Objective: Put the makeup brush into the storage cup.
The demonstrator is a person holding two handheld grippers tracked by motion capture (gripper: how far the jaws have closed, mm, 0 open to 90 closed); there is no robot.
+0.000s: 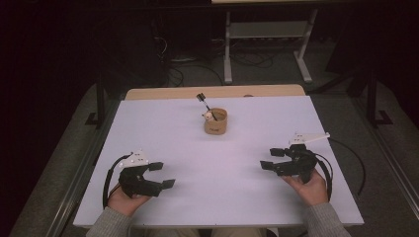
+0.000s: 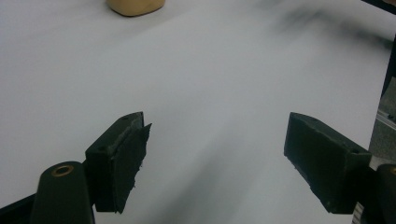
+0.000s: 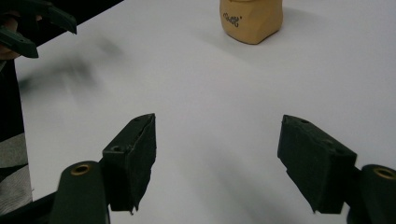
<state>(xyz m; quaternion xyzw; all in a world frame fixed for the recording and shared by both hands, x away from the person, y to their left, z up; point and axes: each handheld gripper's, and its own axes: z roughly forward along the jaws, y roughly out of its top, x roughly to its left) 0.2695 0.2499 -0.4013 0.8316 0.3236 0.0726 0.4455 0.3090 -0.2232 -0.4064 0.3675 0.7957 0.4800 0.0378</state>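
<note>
A small tan cup (image 1: 216, 121) stands on the white table (image 1: 217, 163) toward its far middle, with a pen-like stick (image 1: 204, 101) and a small white figure (image 1: 209, 116) in it. The cup's base (image 2: 135, 6) shows at the top of the left gripper view, and the cup (image 3: 251, 19) with dark lettering sits at the top of the right gripper view. My left gripper (image 1: 161, 175) rests open at the near left, jaws wide apart over bare table. My right gripper (image 1: 273, 158) is open at the near right, nothing between its jaws. The left gripper (image 3: 32, 25) also appears far off.
A wooden strip (image 1: 212, 92) runs along the table's far edge. Beyond it stand a white metal frame (image 1: 267, 44) and cables on a dark floor. Black cables (image 1: 346, 163) trail from the grippers.
</note>
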